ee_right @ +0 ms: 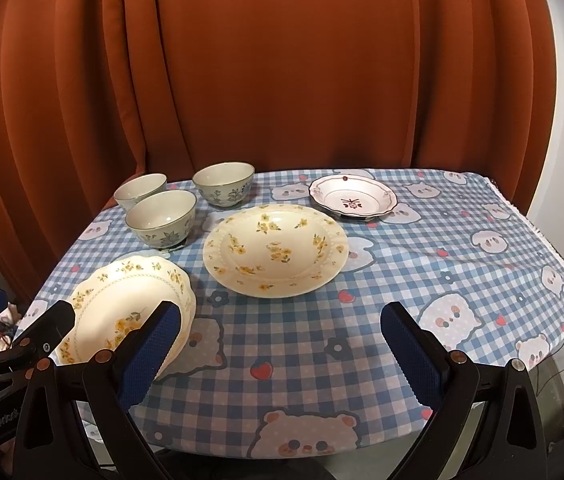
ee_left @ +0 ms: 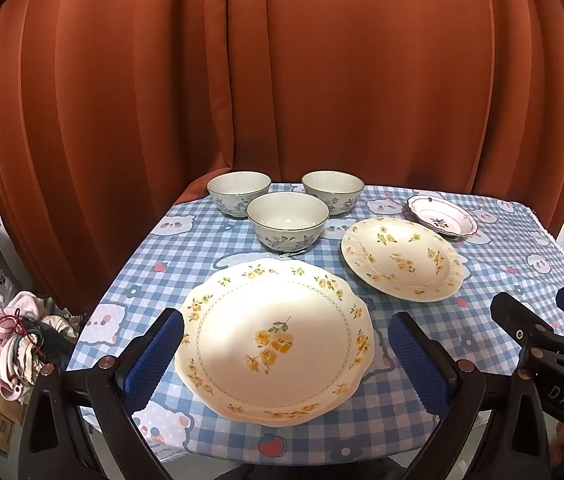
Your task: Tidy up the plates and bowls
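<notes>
A large cream plate with yellow flowers (ee_left: 274, 340) lies at the table's near left, also in the right wrist view (ee_right: 130, 300). A medium yellow-flowered plate (ee_left: 401, 258) (ee_right: 276, 250) lies in the middle. A small white plate with a red motif (ee_left: 441, 220) (ee_right: 353, 198) lies at the far right. Three grey-green floral bowls (ee_left: 287, 220) (ee_right: 160, 218) stand close together at the far left. My left gripper (ee_left: 285, 352) is open, its fingers either side of the large plate, above it. My right gripper (ee_right: 282, 344) is open and empty above bare cloth.
The table has a blue checked cloth with bear prints (ee_right: 441, 272). An orange curtain (ee_left: 282, 80) hangs right behind it. Clothes and boxes (ee_left: 10, 344) lie on the floor to the left. The table's right edge (ee_right: 561, 248) drops off beside a white wall.
</notes>
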The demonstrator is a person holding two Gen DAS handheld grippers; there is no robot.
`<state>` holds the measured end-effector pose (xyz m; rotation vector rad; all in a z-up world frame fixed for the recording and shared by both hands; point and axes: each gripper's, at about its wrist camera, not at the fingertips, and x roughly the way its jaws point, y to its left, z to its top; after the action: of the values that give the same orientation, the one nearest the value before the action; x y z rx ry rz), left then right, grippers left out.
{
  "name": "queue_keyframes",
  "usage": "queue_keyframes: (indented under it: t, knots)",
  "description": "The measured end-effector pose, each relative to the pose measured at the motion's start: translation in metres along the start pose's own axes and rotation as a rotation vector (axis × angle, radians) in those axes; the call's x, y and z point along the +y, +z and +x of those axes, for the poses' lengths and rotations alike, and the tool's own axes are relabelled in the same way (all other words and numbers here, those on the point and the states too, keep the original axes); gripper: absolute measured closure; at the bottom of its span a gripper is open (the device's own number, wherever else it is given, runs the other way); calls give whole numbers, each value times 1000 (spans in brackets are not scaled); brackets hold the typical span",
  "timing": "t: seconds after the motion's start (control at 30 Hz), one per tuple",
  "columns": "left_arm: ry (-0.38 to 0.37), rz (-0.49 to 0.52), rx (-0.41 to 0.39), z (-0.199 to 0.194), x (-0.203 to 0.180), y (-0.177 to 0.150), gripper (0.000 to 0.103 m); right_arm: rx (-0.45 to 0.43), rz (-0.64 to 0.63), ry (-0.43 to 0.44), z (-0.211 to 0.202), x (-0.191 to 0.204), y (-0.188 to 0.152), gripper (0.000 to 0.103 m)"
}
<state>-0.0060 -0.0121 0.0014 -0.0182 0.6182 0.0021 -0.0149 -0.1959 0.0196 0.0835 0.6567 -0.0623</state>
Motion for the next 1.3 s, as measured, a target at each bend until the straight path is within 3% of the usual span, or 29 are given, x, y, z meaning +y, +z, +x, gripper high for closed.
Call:
queue_keyframes:
  t: [1.3]
  knots:
    - [23,-11,15,0,-2,-1,0,2,-20,20,-2,-2,0,2]
